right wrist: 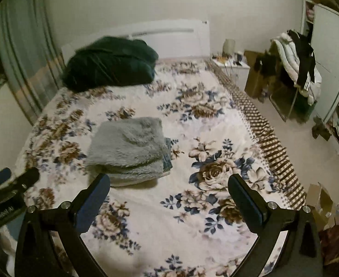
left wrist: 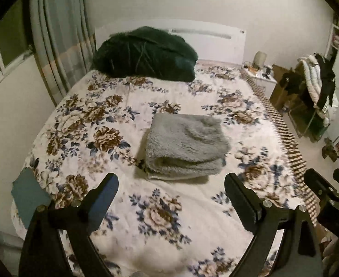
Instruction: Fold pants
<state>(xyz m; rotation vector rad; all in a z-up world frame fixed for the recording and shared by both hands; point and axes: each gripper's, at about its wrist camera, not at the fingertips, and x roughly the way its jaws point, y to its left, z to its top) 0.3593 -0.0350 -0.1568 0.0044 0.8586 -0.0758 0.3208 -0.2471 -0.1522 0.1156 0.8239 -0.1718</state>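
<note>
My left gripper (left wrist: pixel 171 198) & right gripper (right wrist: pixel 169 196) are both spread wide, empty. Pants (left wrist: pixel 185 145) lie folded just ahead, nearer the left.

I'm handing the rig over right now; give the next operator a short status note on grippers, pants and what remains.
Left gripper: open, empty, above the bed.
Right gripper: open, empty, beside it.
Grey fleece pants: folded into a compact stack mid-bed on the floral blanket, touched by neither gripper.
Dark green bundle: at the headboard end, apart from the pants.
Done: the fold looks complete.
Left: probably only a tidy-up of the edges, if any.
</note>
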